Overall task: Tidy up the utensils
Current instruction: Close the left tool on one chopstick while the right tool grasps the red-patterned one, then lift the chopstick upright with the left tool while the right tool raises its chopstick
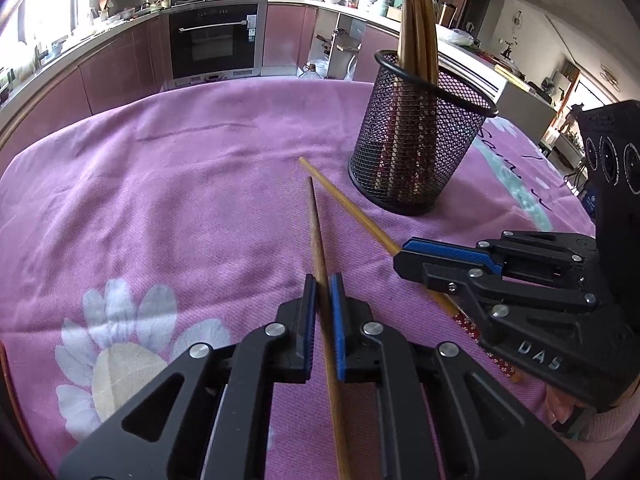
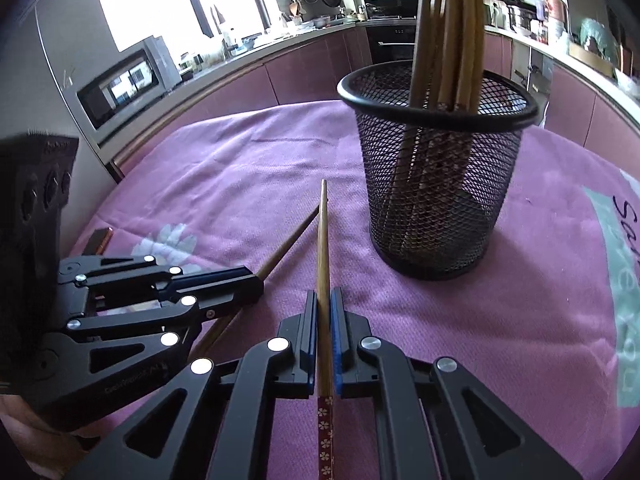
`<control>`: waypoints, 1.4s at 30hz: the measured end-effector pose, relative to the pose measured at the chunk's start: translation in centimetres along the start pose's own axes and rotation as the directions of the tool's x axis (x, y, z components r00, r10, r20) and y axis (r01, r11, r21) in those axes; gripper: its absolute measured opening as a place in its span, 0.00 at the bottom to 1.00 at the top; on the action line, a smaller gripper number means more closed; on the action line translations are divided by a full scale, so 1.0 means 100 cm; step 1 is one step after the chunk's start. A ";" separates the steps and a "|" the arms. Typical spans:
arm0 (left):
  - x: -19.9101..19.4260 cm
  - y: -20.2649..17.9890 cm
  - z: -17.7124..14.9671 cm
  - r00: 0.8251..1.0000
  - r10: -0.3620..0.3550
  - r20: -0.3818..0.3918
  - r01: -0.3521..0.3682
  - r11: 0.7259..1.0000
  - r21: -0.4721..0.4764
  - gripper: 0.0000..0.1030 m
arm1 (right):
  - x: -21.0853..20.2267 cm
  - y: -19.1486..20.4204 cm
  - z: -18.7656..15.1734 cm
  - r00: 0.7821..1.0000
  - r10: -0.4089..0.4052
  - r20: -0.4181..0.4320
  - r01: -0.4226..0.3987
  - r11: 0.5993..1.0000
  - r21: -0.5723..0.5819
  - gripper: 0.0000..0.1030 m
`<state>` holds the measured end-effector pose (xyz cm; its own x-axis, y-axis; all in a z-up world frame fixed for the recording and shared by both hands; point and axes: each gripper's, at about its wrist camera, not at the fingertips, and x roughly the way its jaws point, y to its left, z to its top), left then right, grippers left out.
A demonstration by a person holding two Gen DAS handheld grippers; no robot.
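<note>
Plainly, each gripper has one chopstick. The left gripper [image 1: 323,292] is clamped tight on a darker wooden chopstick [image 1: 316,232], its blue pads pinching the shaft about midway; the thin tip points ahead over the cloth. The right gripper [image 2: 323,308] is likewise closed hard on a paler chopstick [image 2: 322,248], taken just above its red flower-patterned handle end. The two tips come close together, perhaps crossing, just short of the mesh holder [image 2: 436,168], and both sticks lie low over the purple tablecloth [image 1: 180,184].

I'd judge them light, stiff and smooth, so a narrow round shaft could twist or slide between flat pads; holding near the middle, as now, looks soundest for tipping them upright.

The black mesh holder stands near, slightly right of both sticks, already holding a bunch of chopsticks [image 2: 452,40] that lean and fan above its rim. Those are the real obstacle: a new stick must find a gap among them. The two grippers sit close beside each other, so they may crowd one another going in. Kitchen counters and an oven [image 1: 214,40] stand well beyond.
</note>
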<state>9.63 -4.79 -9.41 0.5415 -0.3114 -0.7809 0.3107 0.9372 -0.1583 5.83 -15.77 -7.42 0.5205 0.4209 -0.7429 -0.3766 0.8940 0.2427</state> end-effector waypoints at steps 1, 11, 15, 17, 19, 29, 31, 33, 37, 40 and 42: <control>-0.002 0.001 0.000 1.000 -0.008 0.002 0.008 1.000 -0.005 0.08 | -0.002 -0.002 -0.001 1.000 0.016 0.002 -0.016 1.000 0.013 0.05; -0.012 0.006 -0.001 0.995 -0.104 0.007 0.104 0.994 -0.036 0.07 | -0.007 -0.005 -0.005 0.993 0.115 -0.001 -0.115 0.992 0.054 0.05; -0.004 0.005 -0.004 0.995 -0.097 -0.025 0.096 0.995 -0.030 0.07 | -0.001 -0.001 -0.006 0.996 0.089 -0.033 -0.087 0.996 0.034 0.05; -0.001 0.004 -0.006 0.995 -0.096 -0.037 0.096 0.995 -0.022 0.07 | 0.002 0.003 -0.006 0.996 0.073 -0.045 -0.072 0.997 0.020 0.05; 0.001 0.002 -0.006 0.995 -0.092 -0.041 0.092 0.996 -0.013 0.07 | 0.005 0.006 -0.005 0.997 0.052 -0.052 -0.052 0.999 0.000 0.06; 0.002 -0.005 -0.006 0.996 -0.064 -0.058 0.068 0.995 0.066 0.08 | 0.014 0.017 0.000 0.999 -0.022 -0.047 0.019 0.997 -0.080 0.06; 0.002 -0.007 -0.006 0.997 -0.053 -0.056 0.057 0.995 0.083 0.09 | 0.012 0.013 -0.001 0.999 -0.010 -0.042 0.008 0.998 -0.059 0.06; 0.002 -0.009 -0.007 0.998 -0.039 -0.052 0.043 0.995 0.095 0.08 | 0.009 0.010 -0.002 0.999 -0.009 -0.034 0.007 0.999 -0.046 0.06; 0.001 -0.014 -0.008 0.999 -0.011 -0.039 0.015 0.994 0.106 0.08 | -0.002 0.001 -0.003 1.000 0.020 -0.008 -0.020 1.000 -0.016 0.06; 0.000 -0.010 -0.008 0.999 -0.022 -0.038 0.025 0.996 0.083 0.08 | -0.013 -0.001 -0.006 0.999 0.042 0.017 -0.042 0.999 -0.011 0.06; -0.003 -0.008 -0.007 0.999 -0.026 -0.027 0.028 0.997 0.068 0.07 | -0.019 -0.003 -0.006 0.998 0.047 0.030 -0.047 0.999 -0.007 0.06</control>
<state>8.69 -5.29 -9.44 0.5119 -0.3314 -0.7926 0.3779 0.9154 -0.1387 4.46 -16.95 -6.46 0.5250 0.4671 -0.7115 -0.4060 0.8721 0.2730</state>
